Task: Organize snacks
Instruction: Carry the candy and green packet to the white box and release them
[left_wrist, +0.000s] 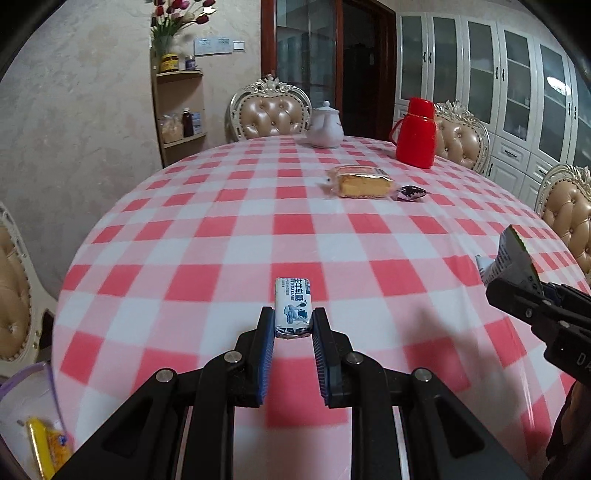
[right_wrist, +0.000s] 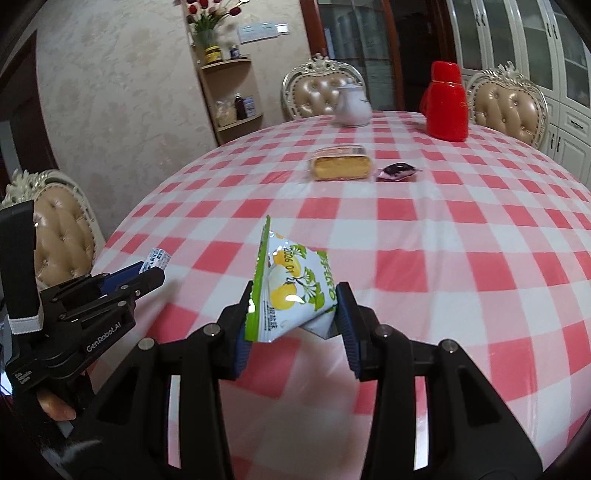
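Table: round table under a red-and-white checked plastic cloth (left_wrist: 229, 229), padded beige chairs with carved pale frames (left_wrist: 271, 110) around it.
Cabinets: white glass-door wall cabinets (left_wrist: 509, 74) behind the table, on the right.
Corner shelf: wooden corner shelf (left_wrist: 181, 110) holding jars and bottles, a vase of red flowers on top.
Flask: red plastic thermos flask (left_wrist: 415, 133) upright at the far side of the table.
Teapot: white ceramic teapot (left_wrist: 327, 127) left of the flask, well apart from it.
Bag: clear plastic bag with a purple edge (left_wrist: 26, 398) at the near left table edge, a yellow-wrapped snack (left_wrist: 46, 446) inside; other contents can't be made out.
Cake: yellow sponge cake slice in clear wrap (left_wrist: 360, 182) lying mid-table.
Dark candy: small dark purple wrapped sweet (left_wrist: 410, 192) just right of the cake.
Left gripper: black two-finger left gripper (left_wrist: 293, 325) with blue pads, clamped tight on a small white-and-blue wrapped milk candy (left_wrist: 292, 308), held clear above the cloth.
Right gripper: black right gripper (right_wrist: 293, 314), jaws partly closed and pinching a green-and-white snack packet with yellow fruit print (right_wrist: 291, 288), packet tilted, off the table.
Hand: a person's fingers (right_wrist: 55, 408) under the left gripper's handle.
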